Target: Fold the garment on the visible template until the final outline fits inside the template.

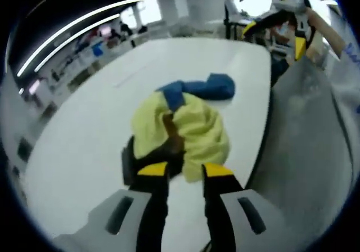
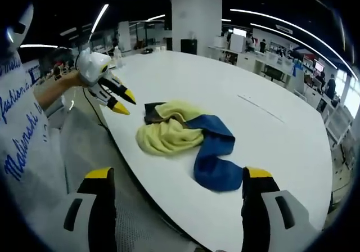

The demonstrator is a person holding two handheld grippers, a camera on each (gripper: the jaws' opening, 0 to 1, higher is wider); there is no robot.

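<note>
- A garment [image 2: 183, 142] in pale yellow and blue, with a dark patch at one end, is seen bunched in a loose heap on a white table [image 2: 270, 83], near the table's edge on the person's side.
- No template outline can be made out on the table in either view, so whether the heap lies on it cannot be told.
- The left gripper [image 2: 122, 101] is held just above the table edge, close to the dark end of the garment; its yellow-tipped jaws are parted and nothing is held between them.
- In the left gripper view the same jaws are seen straddling the near side of the heap [image 1: 183, 131], apparently so that a layer of cloth can be pinched next; contact with the cloth cannot be confirmed.
- The right gripper [image 2: 179, 190] is kept back off the table edge with its jaws wide apart and empty, and the blue end of the garment lies ahead of it.
- The folding is judged to be barely begun, since the garment is crumpled rather than spread flat.
- A person's sleeve [image 2: 22, 145] with blue lettering is seen beside the table.
</note>
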